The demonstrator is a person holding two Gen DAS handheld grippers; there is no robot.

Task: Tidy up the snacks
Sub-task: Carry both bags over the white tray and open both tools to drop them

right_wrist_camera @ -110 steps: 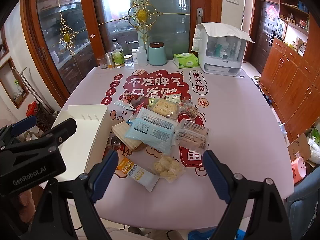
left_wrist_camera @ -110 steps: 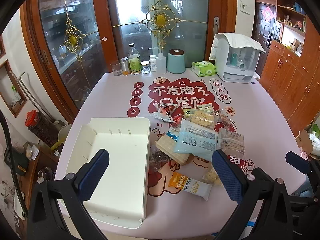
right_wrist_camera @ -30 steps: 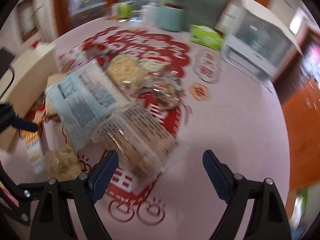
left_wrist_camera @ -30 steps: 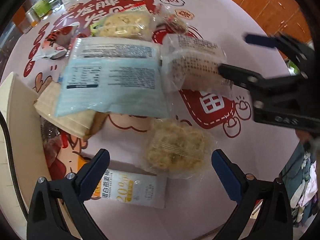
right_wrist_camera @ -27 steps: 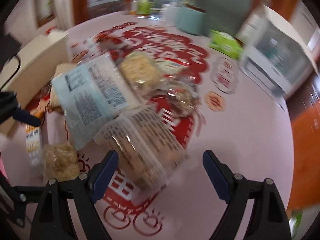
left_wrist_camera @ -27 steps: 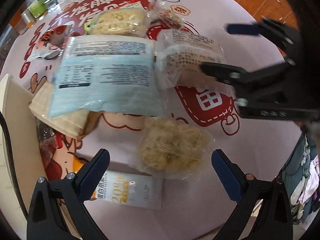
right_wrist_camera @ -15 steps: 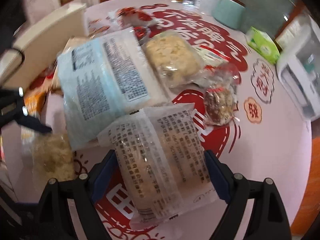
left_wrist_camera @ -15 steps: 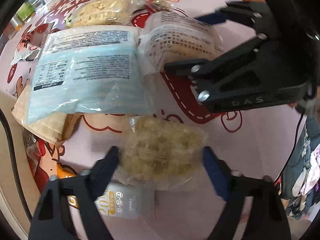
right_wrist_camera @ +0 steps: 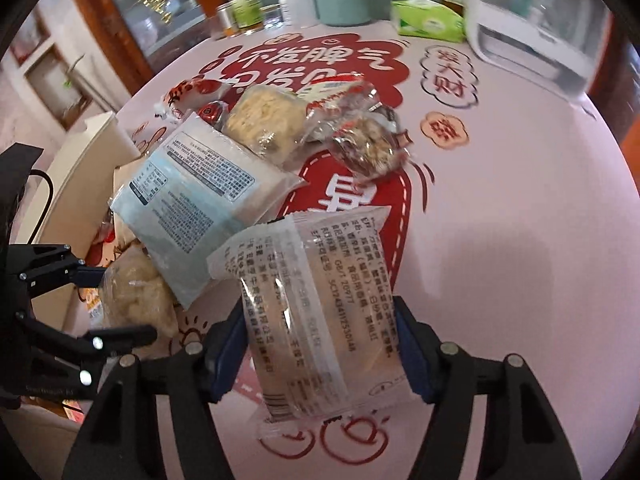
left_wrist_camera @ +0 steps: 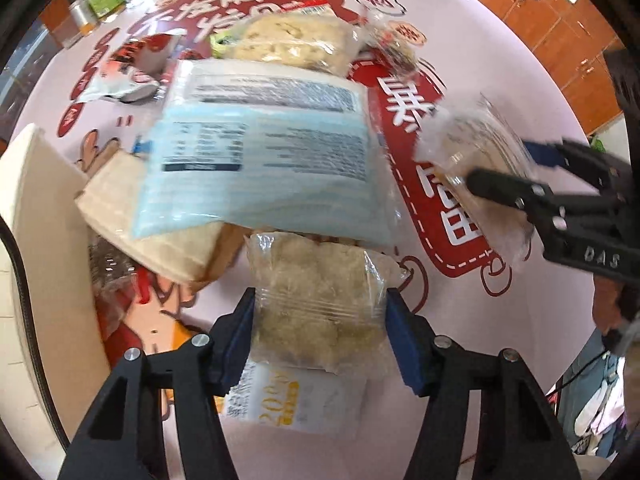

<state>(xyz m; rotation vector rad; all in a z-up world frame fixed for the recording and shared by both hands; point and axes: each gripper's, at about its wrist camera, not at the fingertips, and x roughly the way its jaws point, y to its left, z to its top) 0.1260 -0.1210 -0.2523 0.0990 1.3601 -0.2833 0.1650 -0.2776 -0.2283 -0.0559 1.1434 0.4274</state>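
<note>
Left gripper (left_wrist_camera: 320, 332) has just been closing, pads now pressed on the crumbly cake packet (left_wrist_camera: 320, 300), just in front of the big blue packet (left_wrist_camera: 264, 160). Right gripper (right_wrist_camera: 320, 344) has closed too, clamped on the clear printed packet (right_wrist_camera: 316, 304), beside that blue packet's right edge.

Black left claw (left_wrist_camera: 320, 338), blue pads (left_wrist_camera: 402, 340), silver screws (left_wrist_camera: 441, 341)

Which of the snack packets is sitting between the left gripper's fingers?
The clear-wrapped crumbly beige cake, nearest the left gripper; the printed translucent packet is in the right gripper.
</note>
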